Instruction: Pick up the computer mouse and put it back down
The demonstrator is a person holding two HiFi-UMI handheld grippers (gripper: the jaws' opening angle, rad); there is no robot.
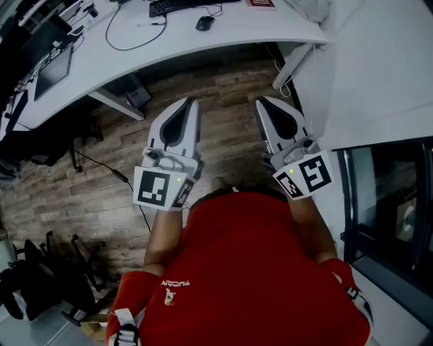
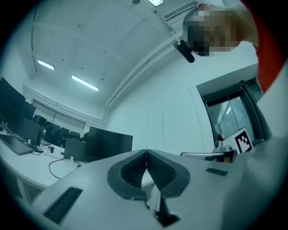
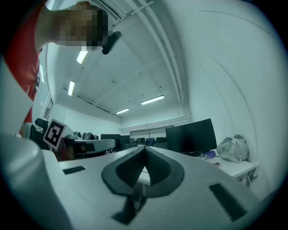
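Observation:
A black computer mouse (image 1: 204, 23) lies on the white desk (image 1: 176, 40) at the top of the head view, just below the keyboard. Both grippers are held in front of the person's chest, well short of the desk and over the wooden floor. My left gripper (image 1: 191, 101) is shut, its pads meeting with nothing between them (image 2: 146, 152). My right gripper (image 1: 262, 101) is shut and empty too (image 3: 145, 149). Both gripper views look out level across the office, and the mouse is in neither.
A black keyboard (image 1: 183, 5) lies behind the mouse, with a cable (image 1: 128, 40) looping across the desk and a laptop (image 1: 53, 73) at its left end. Desk legs (image 1: 116, 105) stand on the floor ahead. Office chairs (image 1: 47, 270) sit at the lower left. A white partition (image 1: 379, 74) runs along the right.

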